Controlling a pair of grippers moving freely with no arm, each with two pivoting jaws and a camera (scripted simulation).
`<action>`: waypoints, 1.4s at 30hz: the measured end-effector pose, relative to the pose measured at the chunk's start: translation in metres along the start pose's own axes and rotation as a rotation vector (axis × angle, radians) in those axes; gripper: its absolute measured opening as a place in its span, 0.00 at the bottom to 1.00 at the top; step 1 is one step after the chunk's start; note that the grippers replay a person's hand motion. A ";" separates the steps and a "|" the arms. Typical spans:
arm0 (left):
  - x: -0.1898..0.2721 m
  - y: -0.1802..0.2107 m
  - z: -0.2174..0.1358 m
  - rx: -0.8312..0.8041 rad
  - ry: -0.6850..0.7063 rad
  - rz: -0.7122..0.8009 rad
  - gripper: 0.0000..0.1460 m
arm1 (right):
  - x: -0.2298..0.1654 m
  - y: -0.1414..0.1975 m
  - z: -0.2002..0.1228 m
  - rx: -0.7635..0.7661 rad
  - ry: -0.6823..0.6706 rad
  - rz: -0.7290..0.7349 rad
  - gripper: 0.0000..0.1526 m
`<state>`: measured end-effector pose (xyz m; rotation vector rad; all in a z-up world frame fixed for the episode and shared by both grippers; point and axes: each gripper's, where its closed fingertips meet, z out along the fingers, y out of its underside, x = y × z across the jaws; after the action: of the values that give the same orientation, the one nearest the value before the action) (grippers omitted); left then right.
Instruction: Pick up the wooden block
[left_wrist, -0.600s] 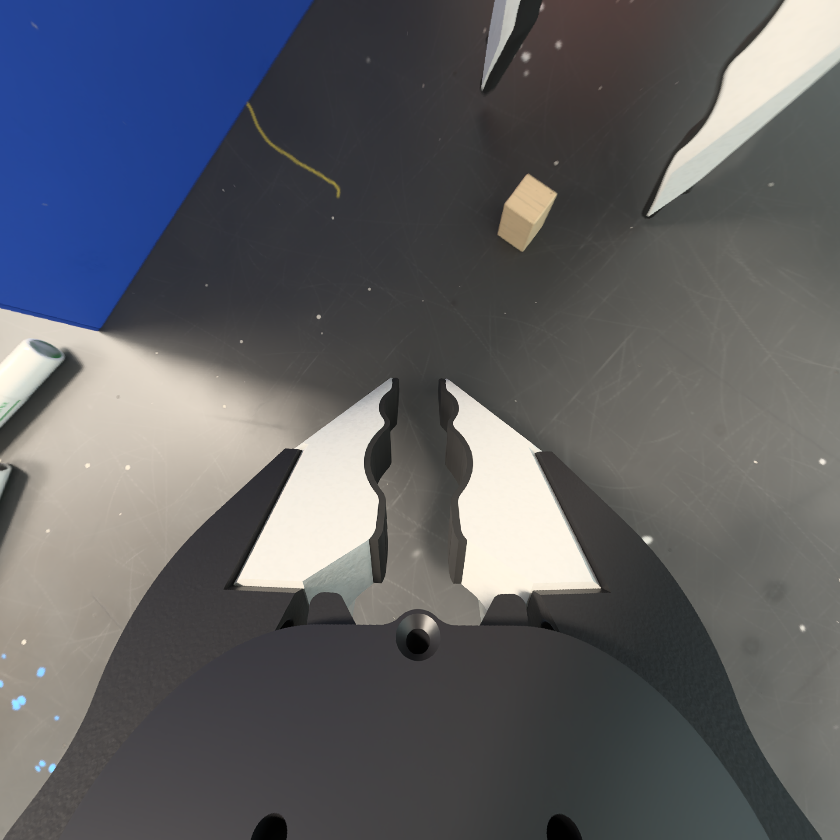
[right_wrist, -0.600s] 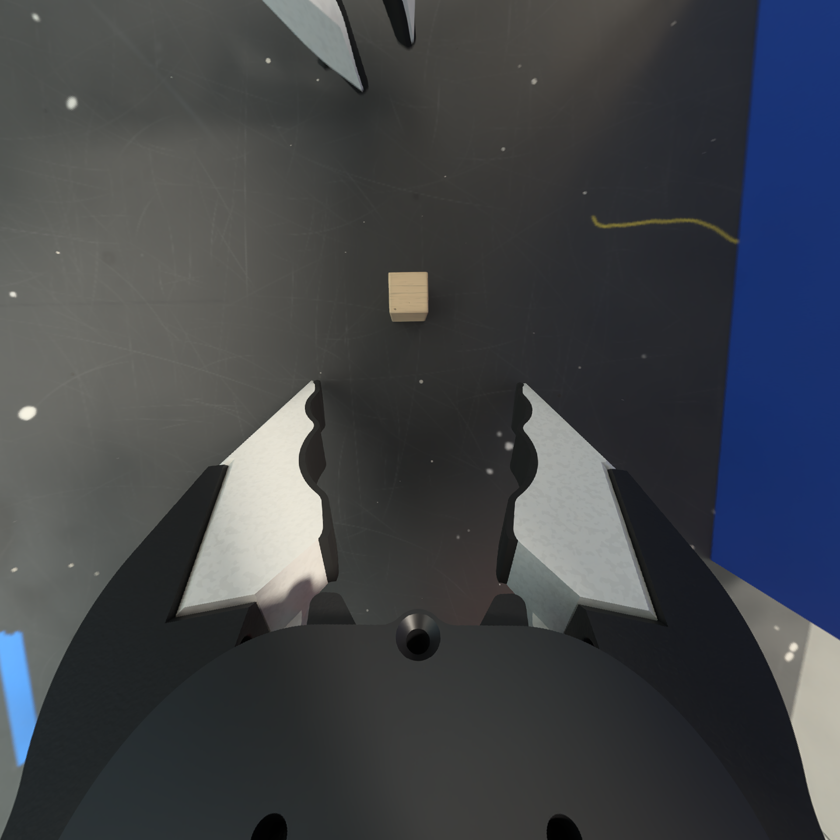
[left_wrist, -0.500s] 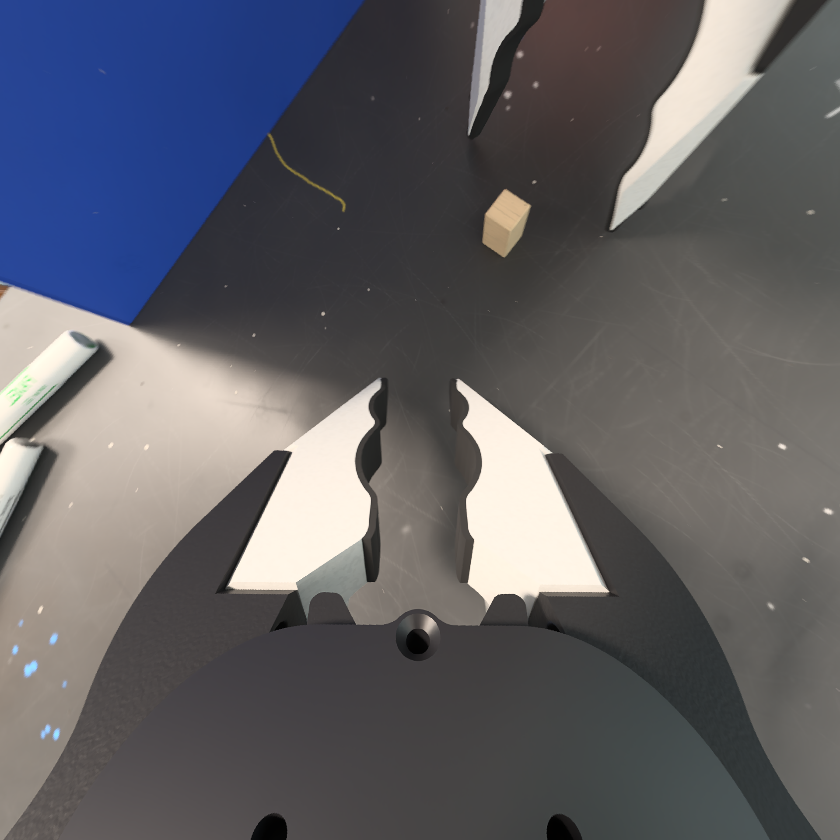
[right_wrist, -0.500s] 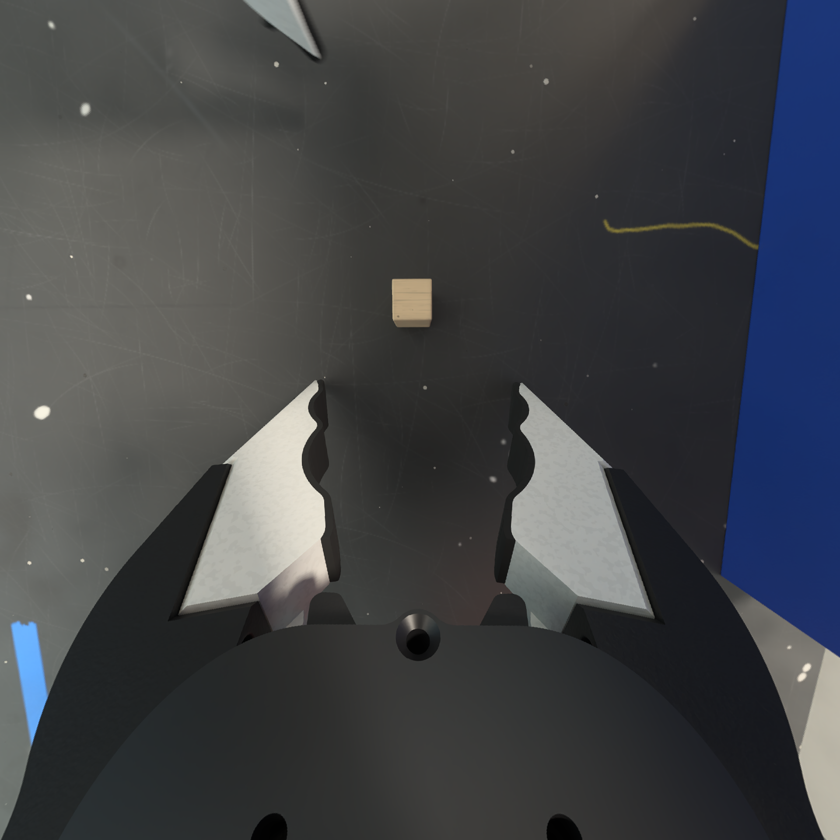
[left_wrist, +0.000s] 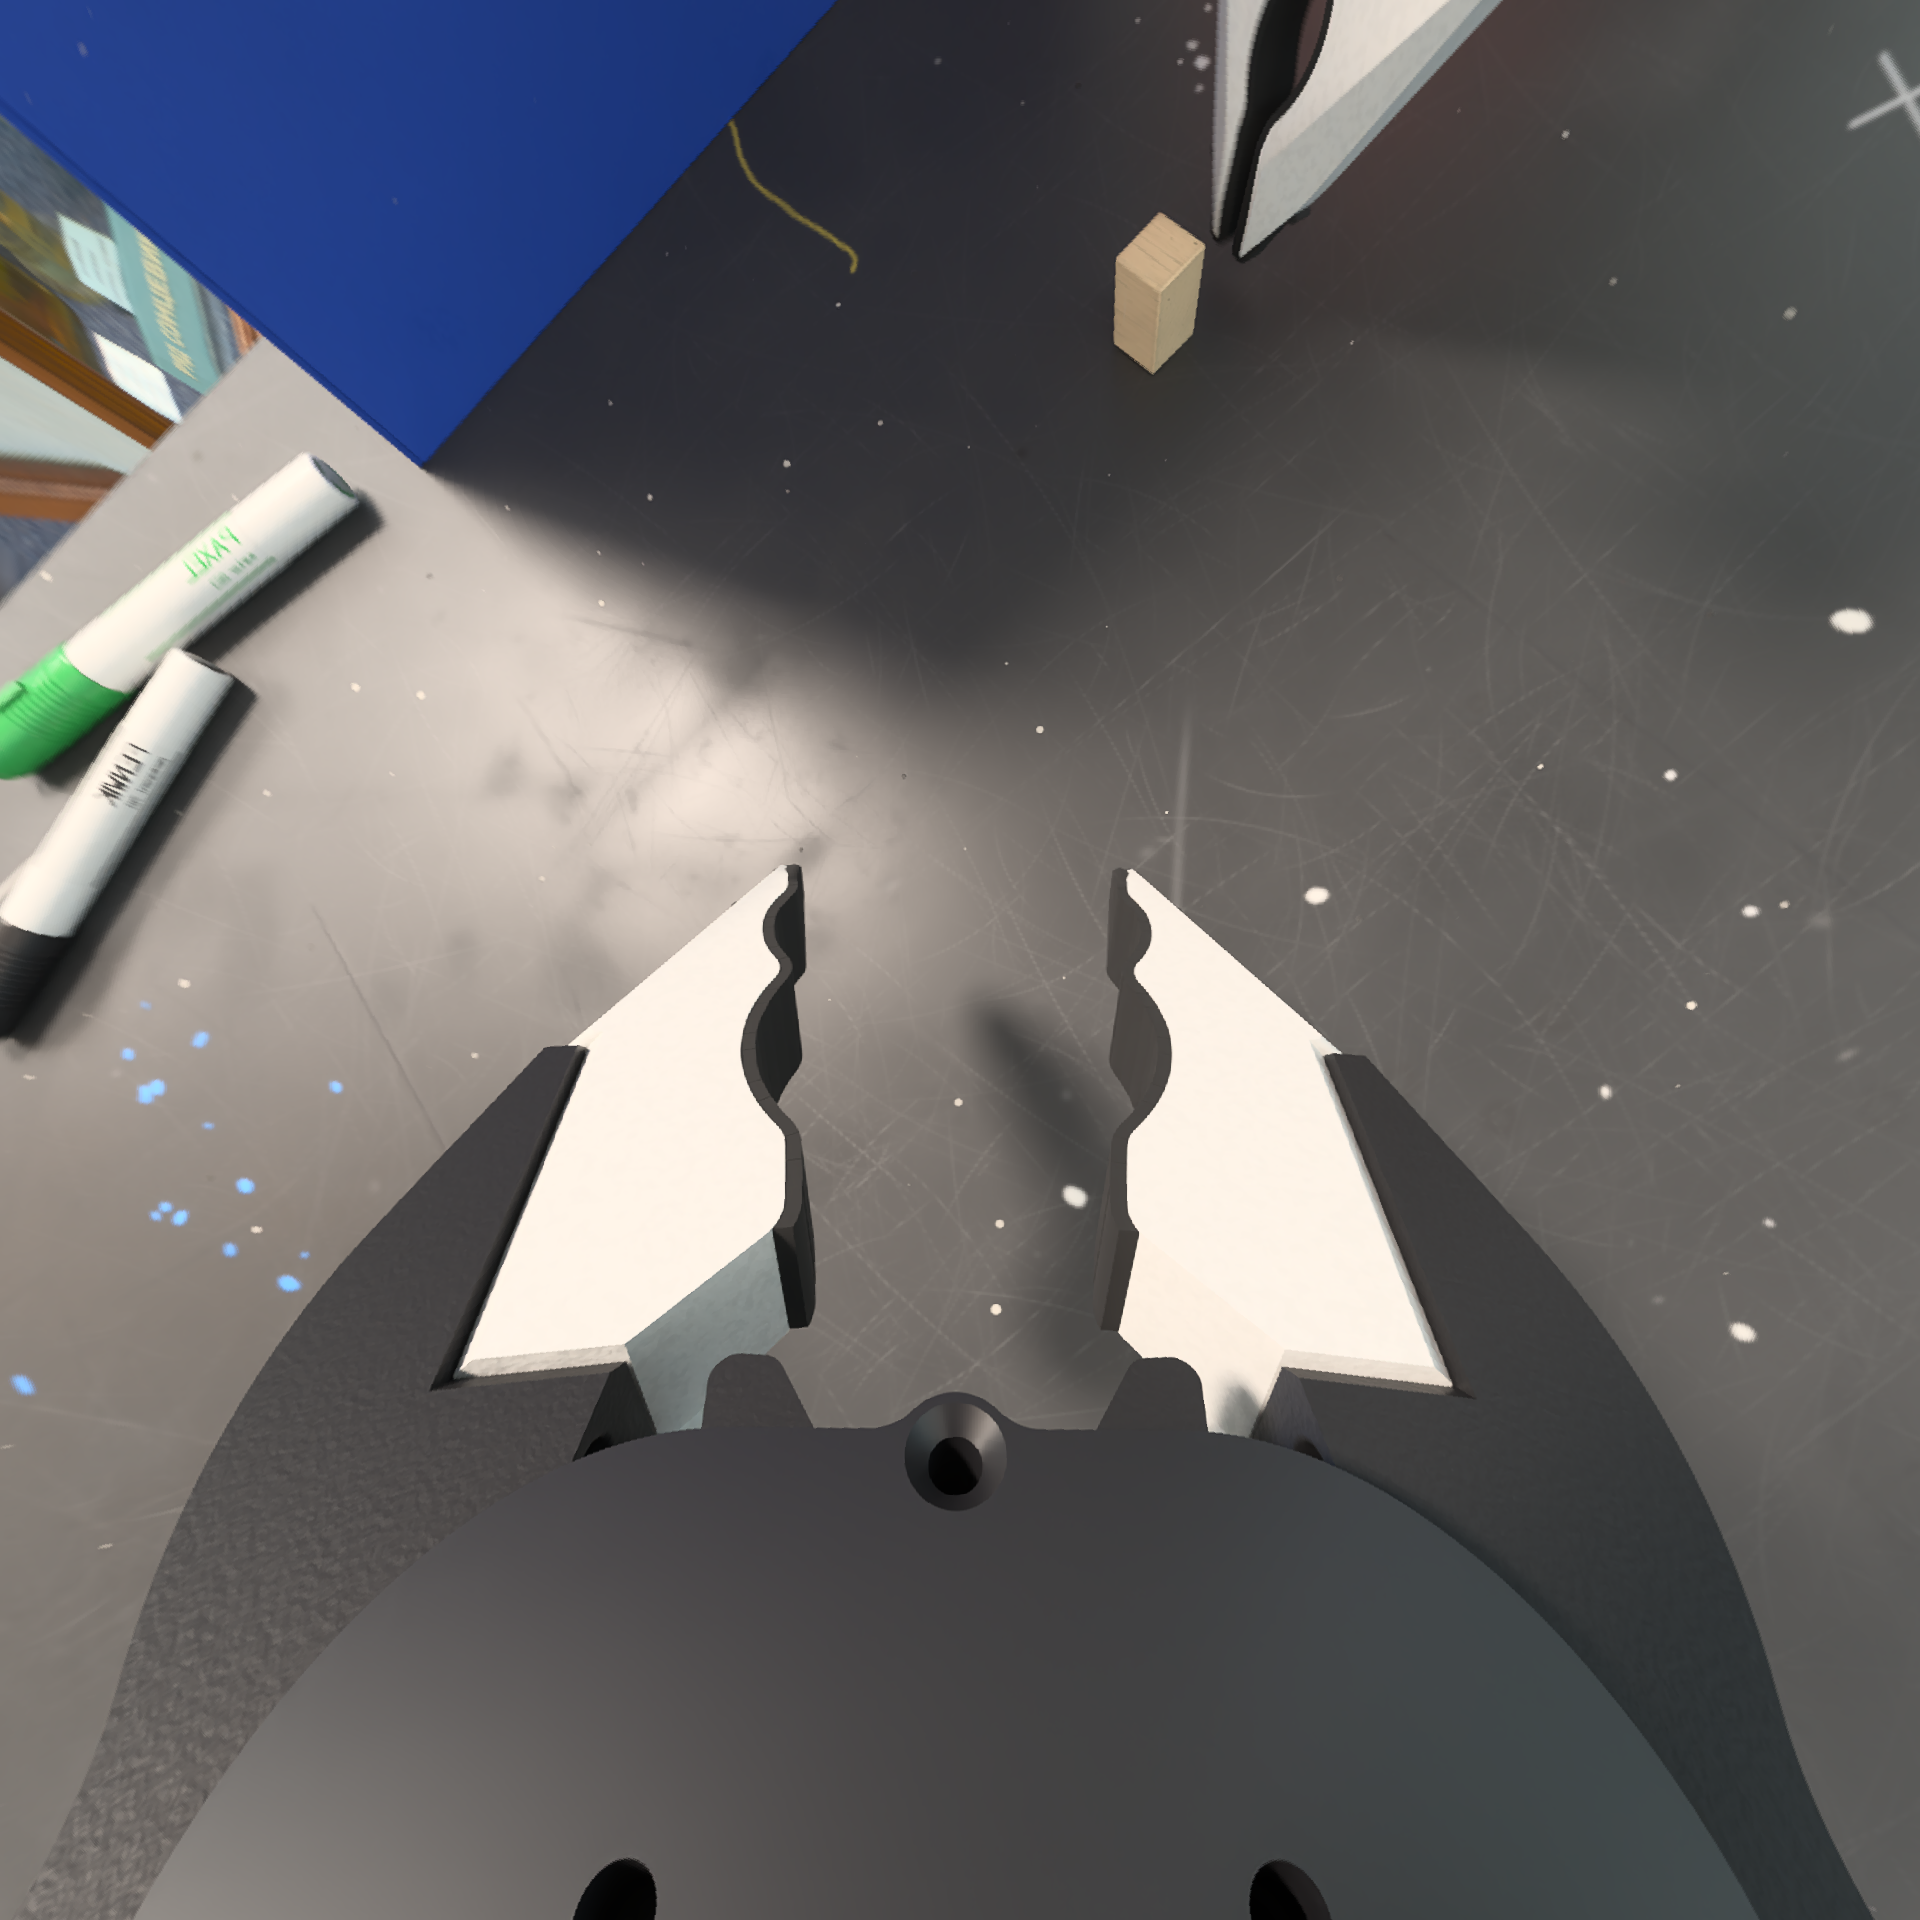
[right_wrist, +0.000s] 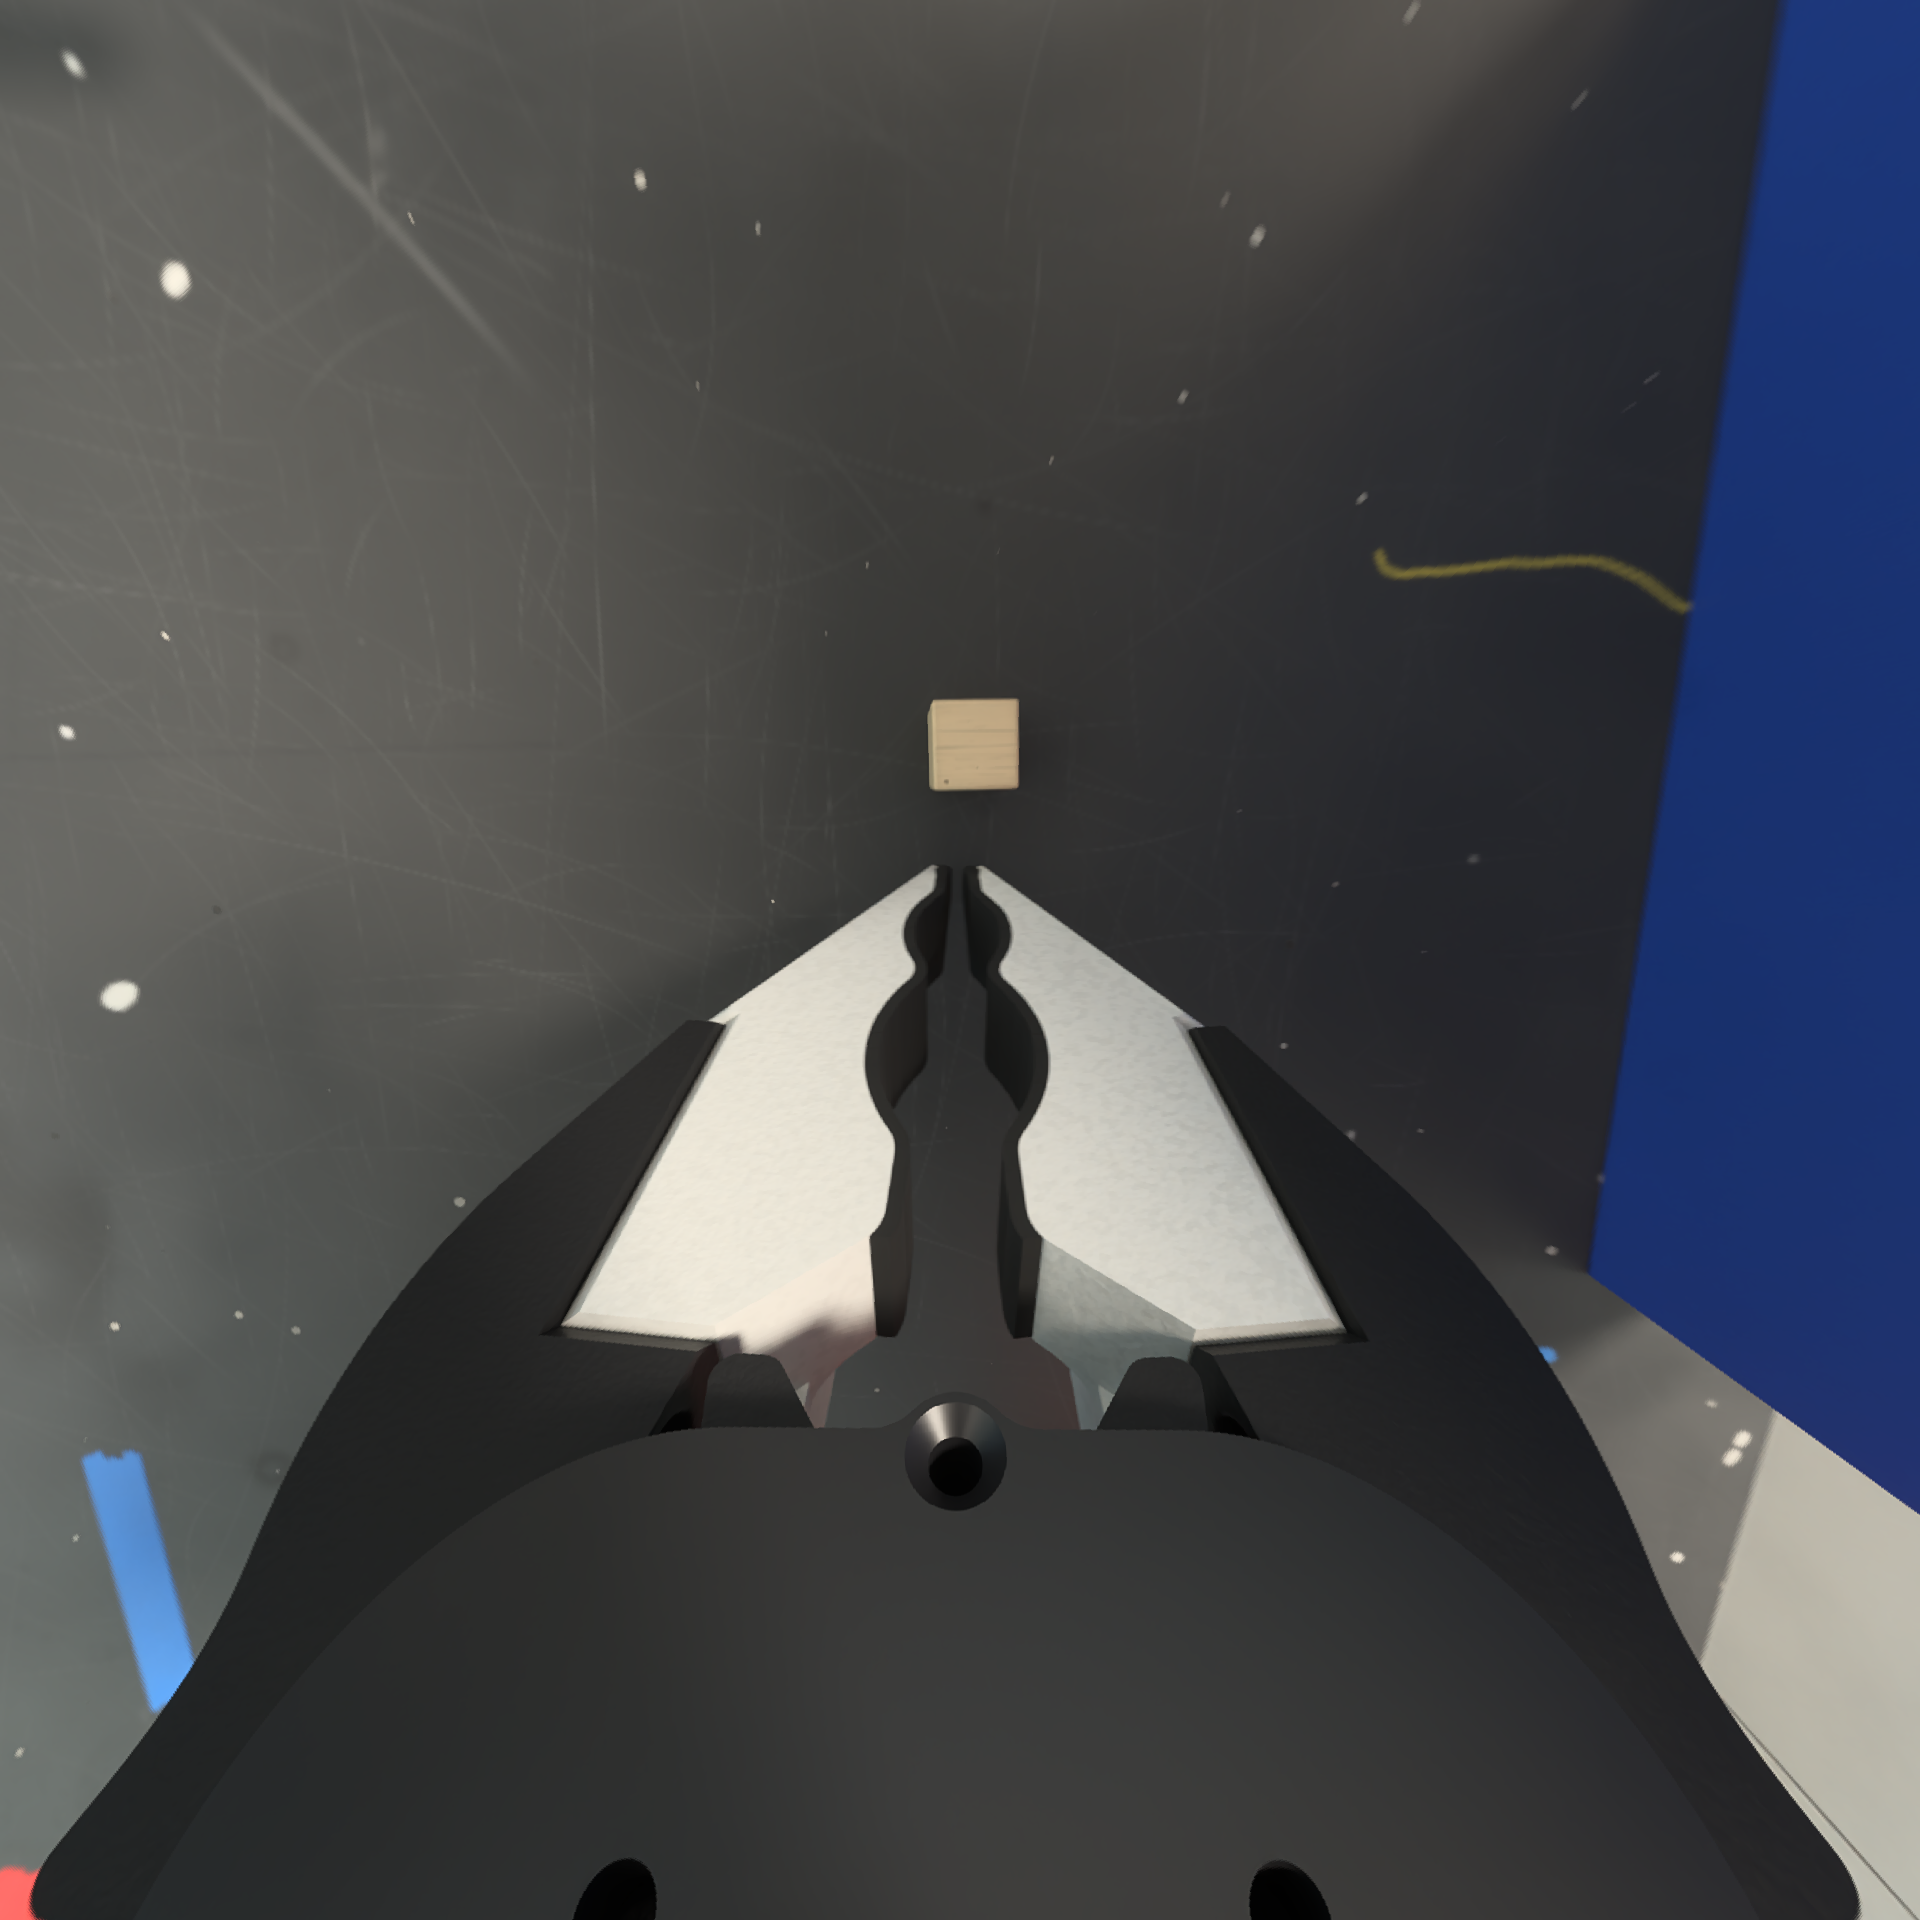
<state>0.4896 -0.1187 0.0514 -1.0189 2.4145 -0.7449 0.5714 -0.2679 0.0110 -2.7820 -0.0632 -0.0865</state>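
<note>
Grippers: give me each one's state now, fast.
Left gripper: open, empty.
Right gripper: closed, empty, with the wooden block just ahead.

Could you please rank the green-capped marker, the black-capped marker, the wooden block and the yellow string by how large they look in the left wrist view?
1. green-capped marker and black-capped marker: alike, and both run off the picture's edge, so unranked.
2. yellow string: long but very thin.
3. wooden block: smallest, though farther from the camera.
</note>
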 end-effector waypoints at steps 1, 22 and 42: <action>0.000 -0.001 -0.001 -0.005 -0.012 0.021 0.42 | 0.000 -0.004 -0.004 0.020 0.016 -0.004 0.06; -0.008 0.024 0.003 -0.012 0.021 -0.038 0.57 | -0.009 0.000 0.007 -0.010 -0.079 -0.039 0.59; -0.009 0.004 -0.017 0.054 -0.023 -0.016 0.57 | 0.000 -0.030 -0.013 -0.020 -0.109 -0.010 0.09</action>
<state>0.4837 -0.1042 0.0633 -1.0206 2.3559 -0.7953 0.5692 -0.2446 0.0336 -2.8047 -0.1040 0.0624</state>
